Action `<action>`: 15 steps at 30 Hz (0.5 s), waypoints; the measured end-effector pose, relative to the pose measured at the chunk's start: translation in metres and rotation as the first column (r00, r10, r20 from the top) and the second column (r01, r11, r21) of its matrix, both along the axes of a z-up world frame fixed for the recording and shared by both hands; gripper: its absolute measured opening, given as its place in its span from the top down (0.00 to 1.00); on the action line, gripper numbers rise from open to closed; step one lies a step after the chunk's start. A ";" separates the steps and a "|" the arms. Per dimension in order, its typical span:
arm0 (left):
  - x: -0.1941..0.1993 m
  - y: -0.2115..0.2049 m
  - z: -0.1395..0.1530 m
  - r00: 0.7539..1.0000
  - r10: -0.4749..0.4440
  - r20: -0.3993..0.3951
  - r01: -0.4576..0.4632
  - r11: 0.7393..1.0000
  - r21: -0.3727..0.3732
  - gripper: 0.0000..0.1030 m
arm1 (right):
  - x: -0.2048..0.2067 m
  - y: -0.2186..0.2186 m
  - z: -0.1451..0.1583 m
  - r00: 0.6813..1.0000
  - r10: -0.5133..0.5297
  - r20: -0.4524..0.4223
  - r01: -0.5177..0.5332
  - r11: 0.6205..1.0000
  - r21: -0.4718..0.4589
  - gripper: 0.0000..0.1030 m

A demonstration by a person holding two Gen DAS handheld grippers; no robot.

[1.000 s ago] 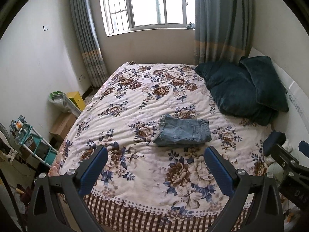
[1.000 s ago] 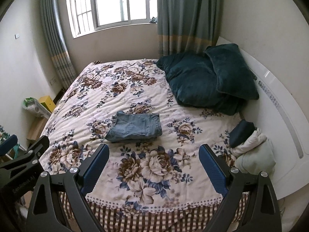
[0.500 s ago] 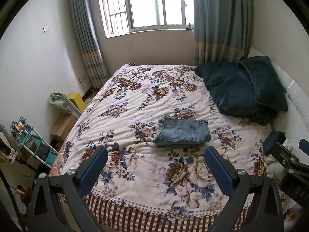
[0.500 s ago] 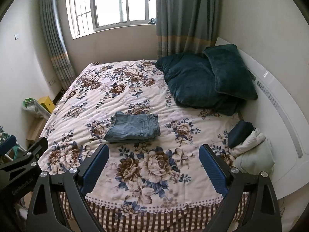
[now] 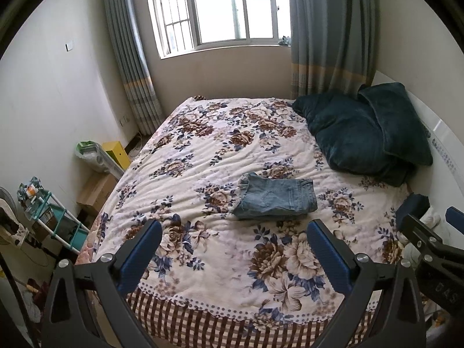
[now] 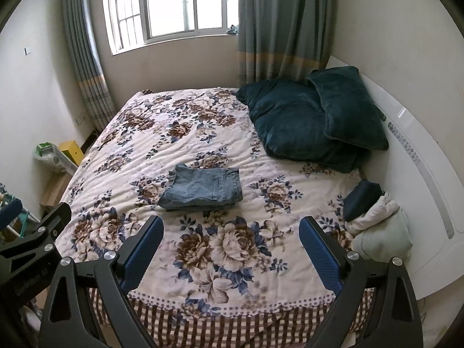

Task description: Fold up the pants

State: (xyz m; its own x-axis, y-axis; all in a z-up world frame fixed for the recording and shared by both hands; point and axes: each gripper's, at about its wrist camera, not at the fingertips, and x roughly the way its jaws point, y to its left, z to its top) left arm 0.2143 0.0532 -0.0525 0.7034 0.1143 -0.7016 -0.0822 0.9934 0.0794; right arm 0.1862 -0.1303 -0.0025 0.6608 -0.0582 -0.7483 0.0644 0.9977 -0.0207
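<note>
The blue denim pants [image 5: 275,196] lie folded into a compact rectangle in the middle of the flowered bed cover [image 5: 220,150]; they also show in the right wrist view [image 6: 203,188]. My left gripper [image 5: 233,252] is open and empty, held back over the foot of the bed, well short of the pants. My right gripper [image 6: 230,248] is open and empty too, at the same distance. The right gripper's body shows at the right edge of the left wrist view [image 5: 435,249].
Two dark teal pillows [image 6: 313,116] lean on the white headboard [image 6: 420,156] at the right. A pile of rolled clothes [image 6: 374,220] sits at the bed's right corner. A teal rack [image 5: 49,211], boxes and a yellow bin [image 5: 117,153] stand on the floor left.
Both grippers have drawn back and risen slightly from the bed; the folded pants look a little farther away. Nothing was grasped or released.
</note>
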 end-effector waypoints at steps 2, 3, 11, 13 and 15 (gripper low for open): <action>-0.002 0.001 0.001 1.000 -0.001 0.002 0.001 1.000 0.002 0.01 | -0.002 0.001 0.000 1.000 -0.003 0.005 0.003 1.000 0.004 0.05; -0.002 0.001 0.001 1.000 0.000 0.004 0.000 1.000 0.002 0.01 | -0.002 0.001 0.001 1.000 -0.004 0.006 0.004 1.000 0.004 0.05; -0.001 0.004 0.004 1.000 -0.001 0.014 0.001 1.000 0.008 0.01 | -0.003 0.001 0.005 1.000 -0.011 0.016 0.010 1.000 0.003 0.04; -0.002 0.006 0.005 1.000 0.000 0.017 -0.001 1.000 0.012 0.01 | -0.003 0.001 0.005 1.000 -0.010 0.020 0.009 1.000 0.012 0.04; -0.001 0.006 0.005 1.000 0.001 0.018 -0.001 1.000 0.014 0.01 | -0.003 0.001 0.006 1.000 -0.008 0.022 0.008 1.000 0.007 0.04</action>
State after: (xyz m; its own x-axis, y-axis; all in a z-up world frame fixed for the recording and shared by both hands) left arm 0.2135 0.0591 -0.0473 0.7157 0.1249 -0.6872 -0.0849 0.9921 0.0919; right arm 0.1828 -0.1296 0.0037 0.6763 -0.0582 -0.7343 0.0728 0.9973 -0.0120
